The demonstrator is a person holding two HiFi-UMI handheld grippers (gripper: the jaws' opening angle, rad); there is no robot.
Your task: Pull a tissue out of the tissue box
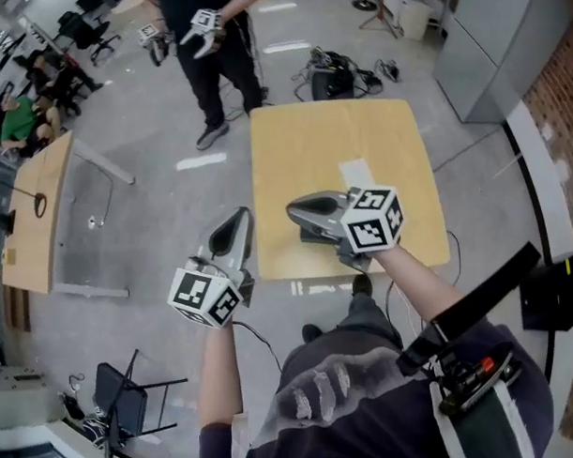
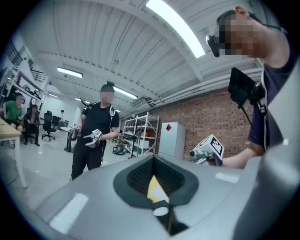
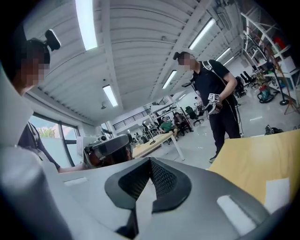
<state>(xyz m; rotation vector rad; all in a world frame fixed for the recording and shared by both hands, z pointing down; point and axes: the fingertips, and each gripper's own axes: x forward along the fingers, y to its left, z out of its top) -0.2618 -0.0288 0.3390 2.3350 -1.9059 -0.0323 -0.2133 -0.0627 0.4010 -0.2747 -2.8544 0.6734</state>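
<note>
A white flat sheet (image 1: 355,171) lies on the wooden table (image 1: 302,148); it shows as a pale patch (image 3: 280,191) in the right gripper view. I cannot make out a tissue box in any view. My right gripper (image 1: 293,212) hovers over the table's near half, just short of the sheet, jaws together with nothing between them (image 3: 150,161). Something dark under it is hidden by the gripper. My left gripper (image 1: 237,216) hangs off the table's left edge over the floor, shut and empty (image 2: 152,160).
A person in black (image 1: 210,48) stands beyond the table's far left corner holding two grippers. Cables and gear (image 1: 342,73) lie on the floor behind the table. Another wooden table (image 1: 37,213) stands at left, a folded chair (image 1: 119,400) near my feet, a grey cabinet (image 1: 486,38) at right.
</note>
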